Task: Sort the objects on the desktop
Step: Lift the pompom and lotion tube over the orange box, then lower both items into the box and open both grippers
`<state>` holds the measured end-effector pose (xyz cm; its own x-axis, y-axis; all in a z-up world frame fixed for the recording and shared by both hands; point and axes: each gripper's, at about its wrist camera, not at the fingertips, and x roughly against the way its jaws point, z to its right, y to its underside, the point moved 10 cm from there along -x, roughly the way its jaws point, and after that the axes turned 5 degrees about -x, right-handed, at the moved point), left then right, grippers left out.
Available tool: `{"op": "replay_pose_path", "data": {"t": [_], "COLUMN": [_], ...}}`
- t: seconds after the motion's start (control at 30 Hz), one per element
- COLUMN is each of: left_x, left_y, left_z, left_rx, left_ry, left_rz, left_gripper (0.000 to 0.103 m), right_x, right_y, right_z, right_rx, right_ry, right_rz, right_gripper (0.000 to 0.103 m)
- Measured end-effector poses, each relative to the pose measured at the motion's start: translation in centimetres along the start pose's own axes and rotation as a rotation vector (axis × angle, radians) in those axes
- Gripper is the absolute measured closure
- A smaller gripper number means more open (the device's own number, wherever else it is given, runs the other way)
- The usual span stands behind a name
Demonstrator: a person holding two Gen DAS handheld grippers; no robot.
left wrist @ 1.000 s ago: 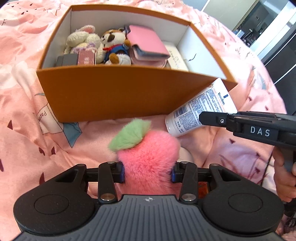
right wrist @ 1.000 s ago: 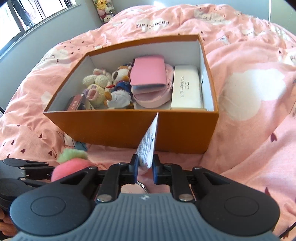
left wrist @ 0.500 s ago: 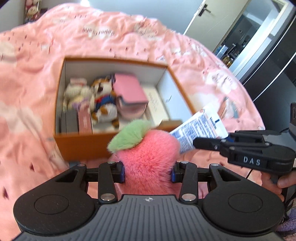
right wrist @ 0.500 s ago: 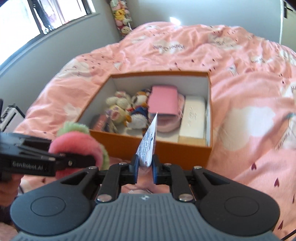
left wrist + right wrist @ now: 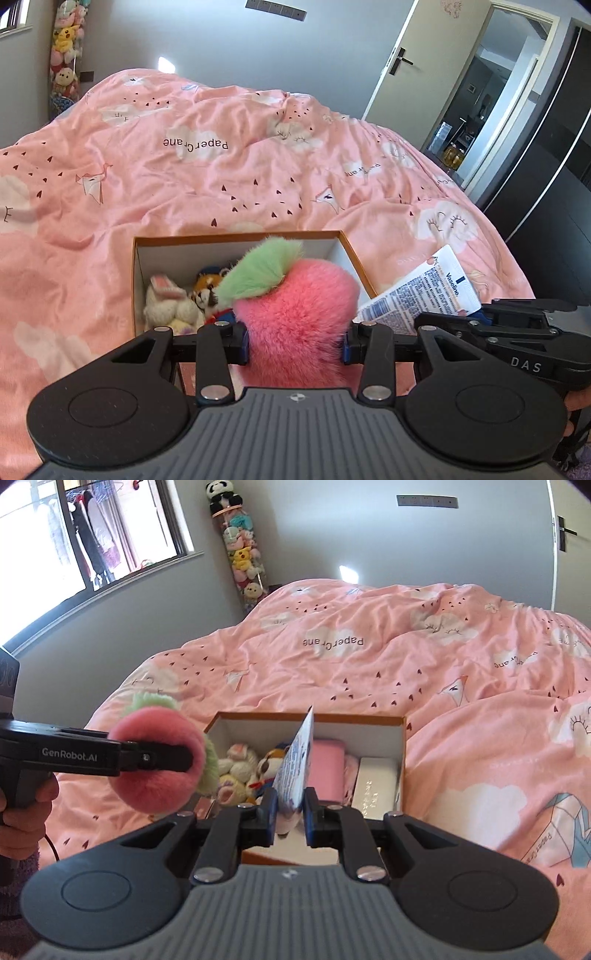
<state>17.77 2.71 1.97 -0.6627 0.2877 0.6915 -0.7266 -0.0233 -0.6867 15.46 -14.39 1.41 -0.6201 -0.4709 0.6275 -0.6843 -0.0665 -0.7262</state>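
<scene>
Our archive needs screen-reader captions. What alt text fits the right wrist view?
The right claw grips a white lotion tube above an orange box of plush toys on a pink duvet. Beside it, the left claw holds a fluffy pink peach plush.

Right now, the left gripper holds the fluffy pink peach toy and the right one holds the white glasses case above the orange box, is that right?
Not quite. The right gripper holds a white lotion tube, not the glasses case; the right wrist view shows the white case lying inside the orange box. The rest stands: the left gripper holds the fluffy pink peach toy.
</scene>
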Motion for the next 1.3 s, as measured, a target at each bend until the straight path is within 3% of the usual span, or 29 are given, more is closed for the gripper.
{"op": "replay_pose_path", "data": {"t": [0.17, 0.43, 0.8, 0.97, 1.3], "left_x": [-3.5, -9.9, -15.6, -16.6, -15.9], "left_y": [0.6, 3.6, 6.3, 7.1, 7.3], "left_z": [-0.7, -0.2, 1.5, 0.8, 1.2], "left_rx": [-0.009, 0.032, -0.009, -0.021, -0.035], "left_ry": [-0.017, 0.042, 0.089, 0.067, 0.127], "left_rz": [-0.066, -0.182, -0.314, -0.344, -0.347], "left_gripper": [0.056, 0.056, 0.055, 0.053, 0.05], "right_x": [-2.2, -6.0, -10.1, -11.4, -13.4], "right_y": [-0.5, 0.2, -0.1, 0.1, 0.6], "right_z": [1.5, 3.9, 5.4, 5.7, 5.7], "right_rx": [-0.01, -0.028, 0.089, 0.172, 0.287], "right_ry": [0.037, 0.078, 0.117, 0.111, 0.091], "right_rz": [-0.02, -0.084, -0.178, -0.242, -0.357], "right_gripper": [0.088, 0.088, 0.088, 0.088, 0.088]}}
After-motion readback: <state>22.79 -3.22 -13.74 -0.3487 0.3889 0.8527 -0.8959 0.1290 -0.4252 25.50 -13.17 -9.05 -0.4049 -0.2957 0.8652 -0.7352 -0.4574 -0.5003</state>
